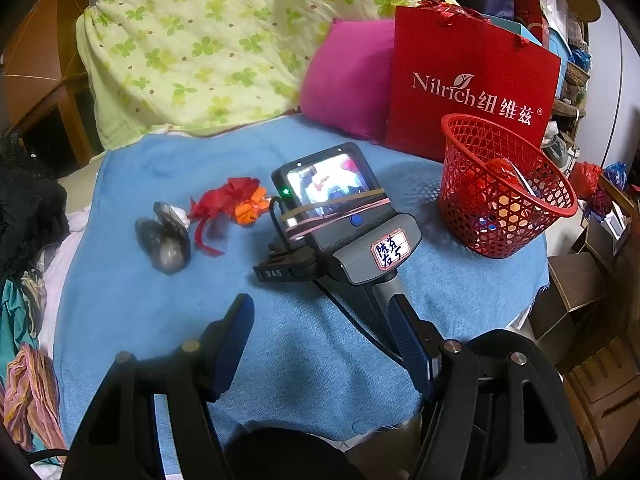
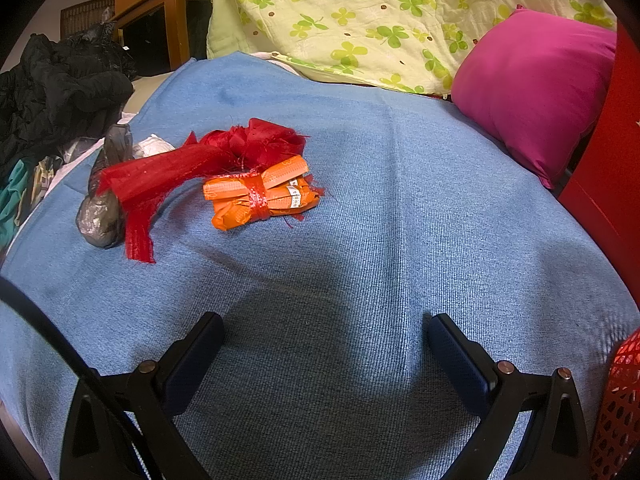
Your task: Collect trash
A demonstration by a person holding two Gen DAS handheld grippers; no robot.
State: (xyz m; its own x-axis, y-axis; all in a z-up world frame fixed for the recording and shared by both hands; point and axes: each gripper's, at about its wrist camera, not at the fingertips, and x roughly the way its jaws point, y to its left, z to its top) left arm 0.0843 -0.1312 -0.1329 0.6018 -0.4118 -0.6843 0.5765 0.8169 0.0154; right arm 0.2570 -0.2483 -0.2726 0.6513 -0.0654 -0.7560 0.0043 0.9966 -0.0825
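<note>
My right gripper hangs wide open over the blue cloth.
Ahead I see an orange bundle touching red ribbon, beside a grey bag.

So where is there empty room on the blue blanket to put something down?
The blue blanket is bare between the orange bundle and the pink pillow, and in front of the right gripper. It is crowded where the red ribbon and grey bag lie.

Orange packet, red ribbon, blue cloth, red basket (mesh-patterned), clover-print quilt.
</note>
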